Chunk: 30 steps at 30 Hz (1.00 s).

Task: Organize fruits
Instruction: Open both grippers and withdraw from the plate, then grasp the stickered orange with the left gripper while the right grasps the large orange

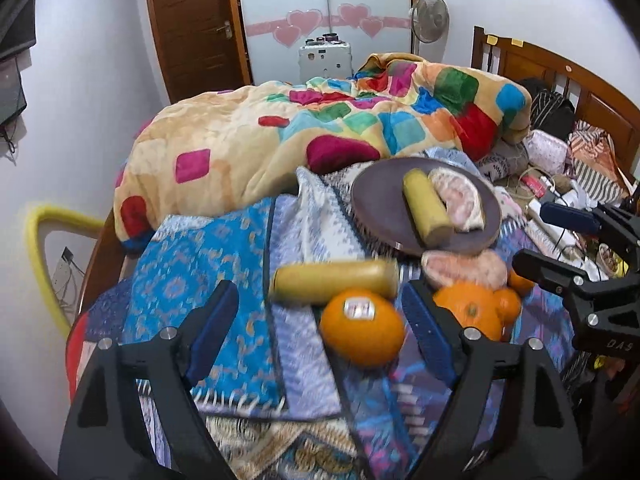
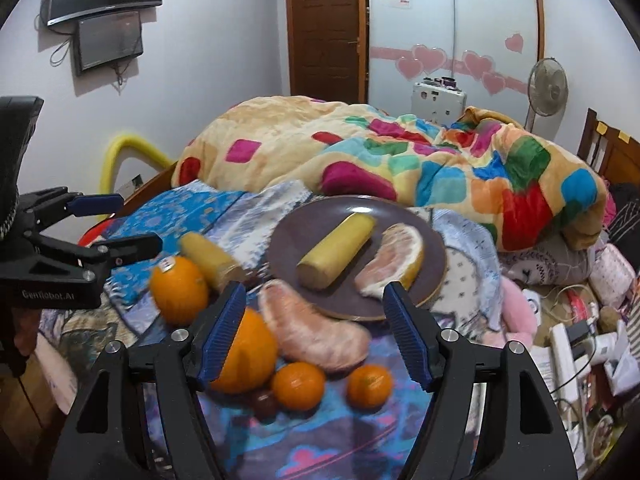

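Observation:
A dark plate [image 1: 372, 208] [image 2: 288, 248] lies on the bed with a yellow cane piece [image 1: 426, 208] [image 2: 338, 250] and a pomelo wedge [image 1: 460, 202] [image 2: 394, 264] on it. In front lie a second yellow piece [image 1: 334, 282] [image 2: 212, 260], a stickered orange [image 1: 362, 330] [image 2: 178, 290], a second pomelo wedge [image 1: 464, 270] [image 2: 316, 330], a big orange [image 1: 470, 308] [image 2: 248, 356], two small oranges [image 2: 298, 386] [image 2: 370, 386] and a small dark fruit [image 2: 264, 404]. My left gripper [image 1: 320, 340] is open with the stickered orange between its fingers. My right gripper [image 2: 314, 338] is open over the wedge.
A colourful quilt [image 1: 320, 128] is heaped behind the plate. Clutter, cables and bags [image 1: 560, 184] lie at the right by the wooden headboard [image 1: 580, 80]. A yellow-framed object [image 1: 44, 248] stands left of the bed. The patterned bedspread [image 1: 200, 288] lies under the fruit.

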Each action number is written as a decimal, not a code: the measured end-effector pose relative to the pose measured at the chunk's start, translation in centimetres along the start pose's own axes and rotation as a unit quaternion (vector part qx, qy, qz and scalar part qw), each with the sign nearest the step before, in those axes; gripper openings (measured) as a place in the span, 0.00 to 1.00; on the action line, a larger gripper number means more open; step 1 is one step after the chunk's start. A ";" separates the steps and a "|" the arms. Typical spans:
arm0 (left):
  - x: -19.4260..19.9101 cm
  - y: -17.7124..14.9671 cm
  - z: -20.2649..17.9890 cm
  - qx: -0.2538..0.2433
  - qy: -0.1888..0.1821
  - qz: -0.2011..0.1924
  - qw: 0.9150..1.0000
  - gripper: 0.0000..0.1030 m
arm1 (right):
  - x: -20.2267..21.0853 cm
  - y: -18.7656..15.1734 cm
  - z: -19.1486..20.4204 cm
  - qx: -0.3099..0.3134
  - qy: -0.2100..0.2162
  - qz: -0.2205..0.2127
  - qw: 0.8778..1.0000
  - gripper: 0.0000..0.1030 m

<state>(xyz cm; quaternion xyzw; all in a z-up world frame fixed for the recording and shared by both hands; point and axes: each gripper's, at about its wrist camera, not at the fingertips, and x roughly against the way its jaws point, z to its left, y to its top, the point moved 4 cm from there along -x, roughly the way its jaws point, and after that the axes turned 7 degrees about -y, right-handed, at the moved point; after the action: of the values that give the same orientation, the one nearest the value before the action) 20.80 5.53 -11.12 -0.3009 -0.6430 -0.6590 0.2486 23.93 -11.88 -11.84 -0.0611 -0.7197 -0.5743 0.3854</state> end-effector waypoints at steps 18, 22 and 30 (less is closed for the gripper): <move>-0.9 -6.5 1.2 0.020 -0.013 0.035 0.999 0.88 | -3.3 -3.2 3.4 -0.009 0.036 0.040 0.998 0.76; -1.3 -6.8 1.3 0.021 -0.017 0.033 0.999 0.88 | -3.5 -3.8 4.6 0.019 0.025 0.039 0.999 0.76; -2.0 -6.0 1.2 0.029 -0.031 0.029 0.999 0.88 | -2.7 -3.5 4.1 0.013 0.039 0.041 0.998 0.62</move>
<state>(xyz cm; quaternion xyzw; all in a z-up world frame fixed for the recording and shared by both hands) 17.98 6.93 -16.71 -0.3322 -0.6605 -0.6227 0.2563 22.00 -8.48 -16.42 -0.0629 -0.7082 -0.5509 0.4370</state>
